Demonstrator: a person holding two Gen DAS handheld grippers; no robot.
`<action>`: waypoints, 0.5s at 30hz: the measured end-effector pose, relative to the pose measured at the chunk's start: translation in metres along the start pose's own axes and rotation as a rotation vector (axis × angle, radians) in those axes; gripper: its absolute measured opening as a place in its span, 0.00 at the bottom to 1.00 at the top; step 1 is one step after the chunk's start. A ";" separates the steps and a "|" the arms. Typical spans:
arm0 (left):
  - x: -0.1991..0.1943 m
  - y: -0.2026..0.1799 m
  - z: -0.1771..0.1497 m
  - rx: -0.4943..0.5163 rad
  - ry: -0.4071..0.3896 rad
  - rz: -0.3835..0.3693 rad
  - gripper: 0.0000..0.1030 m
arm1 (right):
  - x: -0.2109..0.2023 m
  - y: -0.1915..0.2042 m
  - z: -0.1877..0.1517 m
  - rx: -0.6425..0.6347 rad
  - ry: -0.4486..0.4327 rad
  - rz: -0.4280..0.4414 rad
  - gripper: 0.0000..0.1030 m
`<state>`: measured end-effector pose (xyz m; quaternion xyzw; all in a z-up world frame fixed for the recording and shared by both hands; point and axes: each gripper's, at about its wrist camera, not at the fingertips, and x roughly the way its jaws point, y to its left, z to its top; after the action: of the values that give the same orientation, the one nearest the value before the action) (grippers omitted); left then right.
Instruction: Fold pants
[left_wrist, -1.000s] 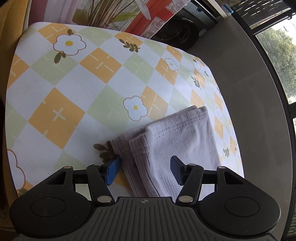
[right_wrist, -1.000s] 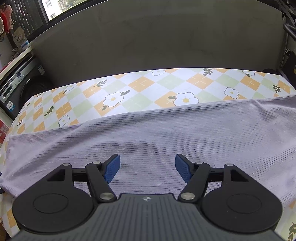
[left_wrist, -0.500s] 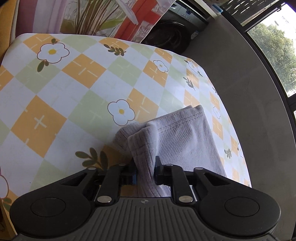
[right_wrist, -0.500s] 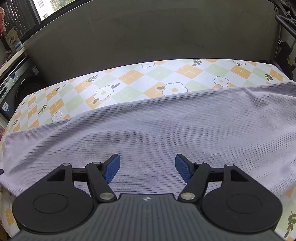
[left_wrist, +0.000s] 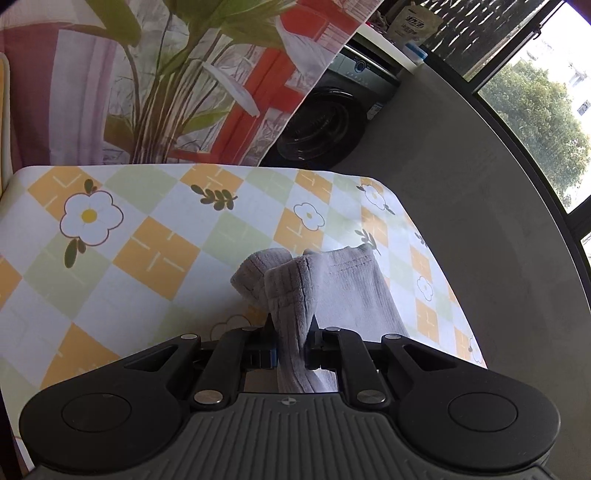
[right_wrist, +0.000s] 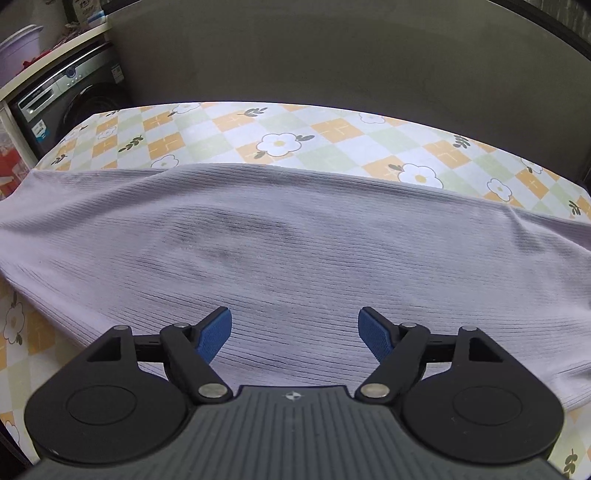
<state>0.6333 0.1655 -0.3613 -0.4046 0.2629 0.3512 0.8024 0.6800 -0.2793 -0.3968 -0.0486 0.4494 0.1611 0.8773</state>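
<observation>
Pale lilac ribbed pants (right_wrist: 295, 236) lie flat across the flowered table (right_wrist: 229, 129) from left to right in the right wrist view. My right gripper (right_wrist: 294, 334) hovers over their near half, its jaws opening, blue pads apart and pressing on nothing. In the left wrist view the hemmed leg ends of the pants (left_wrist: 314, 284) bunch up, raised off the table (left_wrist: 155, 254). My left gripper (left_wrist: 291, 345) is shut on that bunched cloth, which stands up between its fingers.
A washing machine (left_wrist: 332, 122) stands beyond the table's far corner, also in the right wrist view as the washing machine (right_wrist: 70, 99) at left. A printed leaf-and-flower curtain (left_wrist: 184, 74) hangs behind the table. A grey wall (right_wrist: 332, 55) runs along the far edge.
My left gripper closed on the leg ends and lifted them, tilting up so more curtain shows. My right gripper slid sideways over the flat pants and its pads spread wider.
</observation>
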 end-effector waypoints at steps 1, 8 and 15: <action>0.000 0.002 0.004 0.004 -0.013 0.017 0.13 | 0.001 0.004 0.000 -0.006 -0.001 0.006 0.77; 0.000 -0.009 0.012 0.101 -0.039 0.135 0.13 | 0.027 -0.007 -0.011 0.003 0.141 -0.036 0.80; -0.023 -0.072 -0.014 0.269 -0.087 0.041 0.13 | 0.022 -0.019 -0.013 0.004 0.100 -0.008 0.84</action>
<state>0.6731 0.1151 -0.3189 -0.2722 0.2807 0.3464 0.8527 0.6879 -0.2950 -0.4238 -0.0566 0.4928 0.1543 0.8545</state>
